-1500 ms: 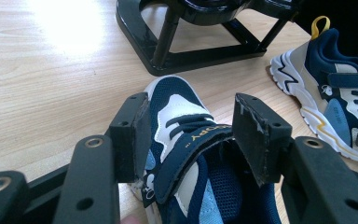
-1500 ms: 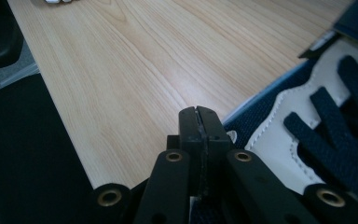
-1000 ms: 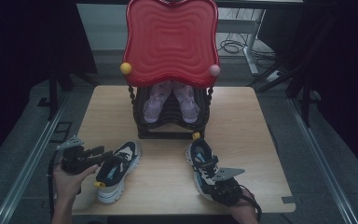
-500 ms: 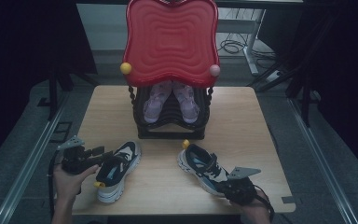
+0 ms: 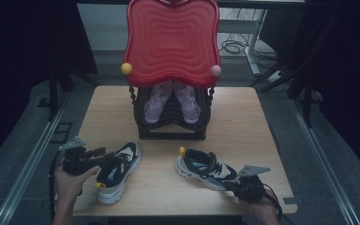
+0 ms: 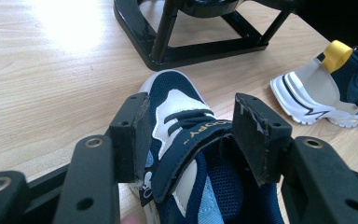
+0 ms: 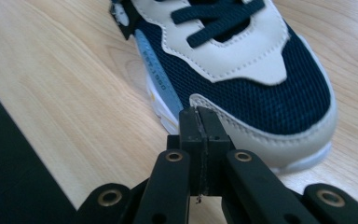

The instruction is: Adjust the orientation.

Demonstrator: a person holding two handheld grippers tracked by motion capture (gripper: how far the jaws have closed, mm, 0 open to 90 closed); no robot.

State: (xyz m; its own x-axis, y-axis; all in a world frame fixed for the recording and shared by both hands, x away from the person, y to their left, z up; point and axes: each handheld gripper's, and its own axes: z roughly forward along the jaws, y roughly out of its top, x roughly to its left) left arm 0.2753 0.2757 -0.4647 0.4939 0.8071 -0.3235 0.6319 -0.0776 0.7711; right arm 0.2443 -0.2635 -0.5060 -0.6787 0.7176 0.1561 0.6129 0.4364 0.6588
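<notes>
Two navy and white sneakers lie on the wooden table [image 5: 243, 117]. The left sneaker [image 5: 119, 171] [image 6: 182, 116] points away from me, and my left gripper [image 5: 107, 159] [image 6: 196, 135] has a pad on each side of its collar, beside the strap. The right sneaker [image 5: 206, 168] [image 7: 242, 70] lies slantwise, its yellow heel tab to the far left; in the left gripper view this right sneaker [image 6: 326, 88] lies at the right. My right gripper [image 5: 233, 183] [image 7: 200, 116] is shut with nothing between its pads, its tips against that sneaker's toe.
A black shoe stand [image 5: 171, 126] [image 6: 191, 46] with a tall red panel [image 5: 171, 37] stands at the table's middle back and holds a pair of pale purple shoes [image 5: 171, 101]. A black edge [image 7: 9, 172] borders the table near the right gripper.
The right sneaker has turned from pointing along the table's depth to lying slantwise, its heel swinging left. My right gripper moved right with the toe. The left hand and its sneaker stayed put.
</notes>
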